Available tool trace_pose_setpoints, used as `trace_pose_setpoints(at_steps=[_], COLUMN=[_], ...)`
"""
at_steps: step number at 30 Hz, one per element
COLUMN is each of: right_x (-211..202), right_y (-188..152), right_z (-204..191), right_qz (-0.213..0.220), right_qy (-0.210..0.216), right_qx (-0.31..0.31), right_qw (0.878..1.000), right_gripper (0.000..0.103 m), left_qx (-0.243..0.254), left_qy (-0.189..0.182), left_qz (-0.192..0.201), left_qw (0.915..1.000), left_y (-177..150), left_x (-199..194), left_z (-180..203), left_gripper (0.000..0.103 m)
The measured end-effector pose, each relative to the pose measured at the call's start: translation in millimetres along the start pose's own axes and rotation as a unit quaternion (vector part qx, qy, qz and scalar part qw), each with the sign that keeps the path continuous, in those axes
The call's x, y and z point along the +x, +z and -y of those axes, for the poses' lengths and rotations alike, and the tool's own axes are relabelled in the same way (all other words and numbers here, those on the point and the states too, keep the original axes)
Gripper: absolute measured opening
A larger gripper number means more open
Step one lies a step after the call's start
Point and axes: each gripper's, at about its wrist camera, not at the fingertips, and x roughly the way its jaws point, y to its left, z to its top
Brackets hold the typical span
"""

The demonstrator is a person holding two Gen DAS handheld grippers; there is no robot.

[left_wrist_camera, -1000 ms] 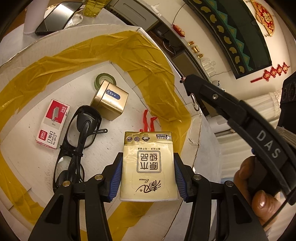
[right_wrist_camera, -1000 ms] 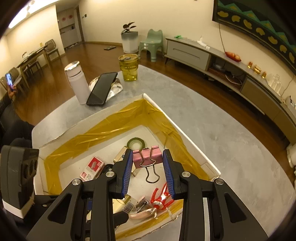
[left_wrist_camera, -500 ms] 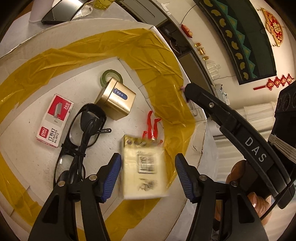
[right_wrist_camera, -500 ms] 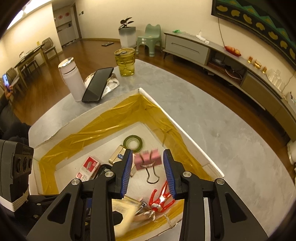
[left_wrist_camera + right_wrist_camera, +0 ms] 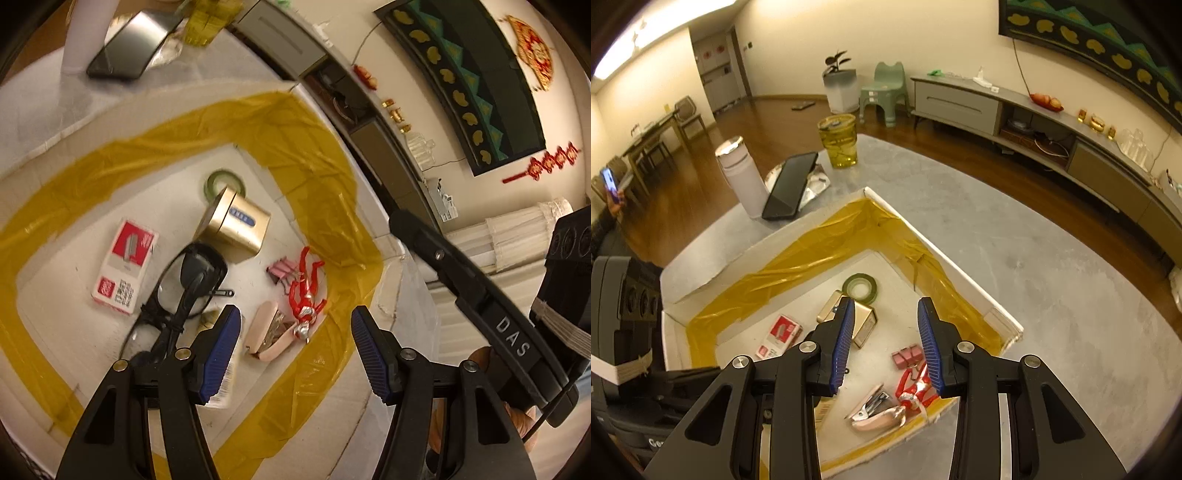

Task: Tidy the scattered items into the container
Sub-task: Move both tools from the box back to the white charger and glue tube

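Grey tabletop (image 5: 1015, 236) outside the box (image 5: 945, 258) looks bare of strays, so I judge tidying nearly done: my left gripper (image 5: 295, 350) and right gripper (image 5: 886, 339) hang wide open and empty above the binder clip (image 5: 907, 356), figurine (image 5: 916, 387) and stapler (image 5: 875, 410) near its front corner.

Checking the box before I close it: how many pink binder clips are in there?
1, as far as shows: the pink binder clip lies on the box floor beside the red figure. Others could hide under the hand-held grippers.
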Motion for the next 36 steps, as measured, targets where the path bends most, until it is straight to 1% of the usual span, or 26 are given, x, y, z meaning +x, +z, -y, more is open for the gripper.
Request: trace_pose_setpoints(at_steps=[5,10,13,16,21,26,29,33,36], right_x=[-20.8,-46.3,-67.0,-88.5,-118.9,-145.4,-156.7,-166.9,-177.4], right_y=[-14.6,-33.6,-45.5,-57.3,-75.8,-100.9,-117.0,-131.5,-141.7], right_z=[7.3,17.8,21.4,22.4,16.8,11.3,13.1,17.8,22.5], right_qz=[0.024,0.045,0.063,0.080,0.109,0.138,0.151,0.156,0.158], right_qy=[0.016,0.024,0.033,0.048,0.079,0.117,0.132,0.148,0.158], right_qx=[0.016,0.040,0.047,0.049,0.045,0.046,0.050,0.060,0.062], right_qw=[0.999,0.998,0.996,0.994,0.990,0.982,0.978,0.975,0.973], right_gripper=[0.038,0.038,0.038,0.038,0.038,0.038,0.038,0.038,0.038], left_qx=[0.036,0.079,0.114,0.146,0.175,0.193,0.203,0.215,0.227], left_qy=[0.010,0.040,0.068,0.097,0.123,0.137,0.143,0.144,0.150], left_qz=[0.024,0.054,0.084,0.117,0.160,0.175,0.181,0.189,0.197], left_qw=[0.9990,0.9946,0.9875,0.9775,0.9636,0.9557,0.9516,0.9472,0.9419], left_y=[-2.7,-12.0,-20.4,-29.3,-40.6,-50.3,-58.2,-67.8,-75.6], left_x=[-8.5,-17.3,-25.4,-34.9,-48.3,-50.7,-50.5,-50.7,-51.6], left_z=[16.6,35.6,50.7,64.9,79.3,88.9,96.0,104.3,111.3], left_gripper=[0.063,0.063,0.063,0.063,0.063,0.063,0.063,0.063,0.063])
